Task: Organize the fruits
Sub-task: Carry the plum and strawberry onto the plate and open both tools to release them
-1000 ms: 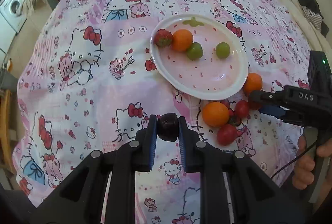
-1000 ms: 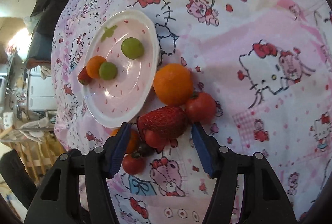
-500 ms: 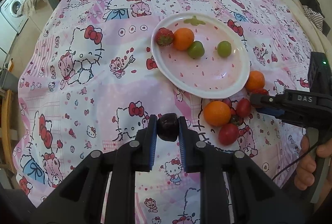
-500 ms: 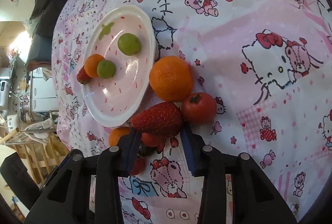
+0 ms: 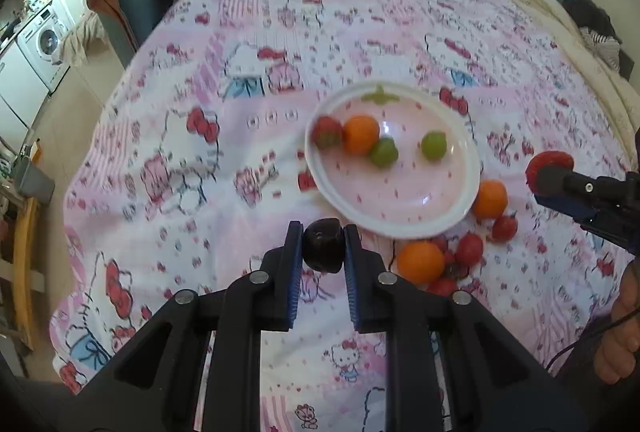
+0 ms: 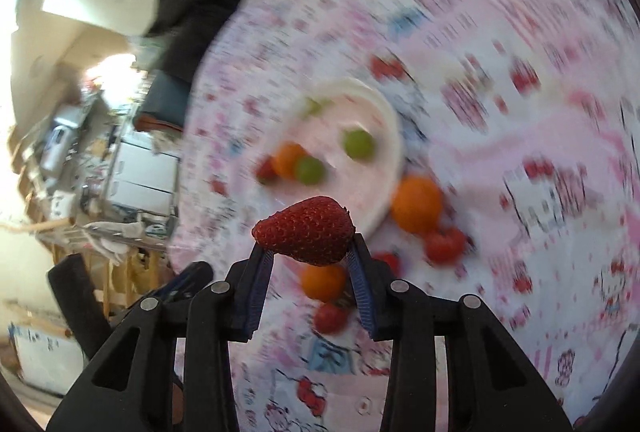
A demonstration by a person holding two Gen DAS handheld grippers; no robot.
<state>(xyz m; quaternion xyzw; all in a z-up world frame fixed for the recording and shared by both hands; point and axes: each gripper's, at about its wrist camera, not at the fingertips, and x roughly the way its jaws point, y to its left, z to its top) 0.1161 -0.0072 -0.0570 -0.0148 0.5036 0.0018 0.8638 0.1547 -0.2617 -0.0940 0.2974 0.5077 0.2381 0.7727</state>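
- The pink cartoon-cat printed cloth [image 5: 168,160] covers the whole work surface and carries everything else; being soft, it probably keeps round fruit from rolling far.
- The white, shallow oval plate with a pink speckled centre [image 5: 460,216] lies on the cloth as the collecting place. In it sit a small red strawberry [image 5: 326,132], a small orange [image 5: 361,134] touching it, and two green grapes [image 5: 383,152], [image 5: 434,145], gathered toward the far side so the near part is bare for more.
- The loose pile of unsorted fruit lies on the cloth just off the plate's near right rim: a larger orange citrus [image 5: 421,262], another orange one [image 5: 490,198] against the rim, and several small red tomatoes [image 5: 470,255] between and around them. These are, I judge, what remains to be sorted.
- The right gripper [image 6: 310,254] is clenched on a large red strawberry [image 6: 306,230], held crosswise between the blue pads and lifted clear of the cloth, above the pile and near the plate's edge; it looks bound for the plate.
- The left gripper [image 5: 323,246] is clamped on a small dark, glossy, near-black round fruit [image 5: 323,250], pinched at its widest part and hanging just short of the plate's near rim, seemingly waiting its turn.
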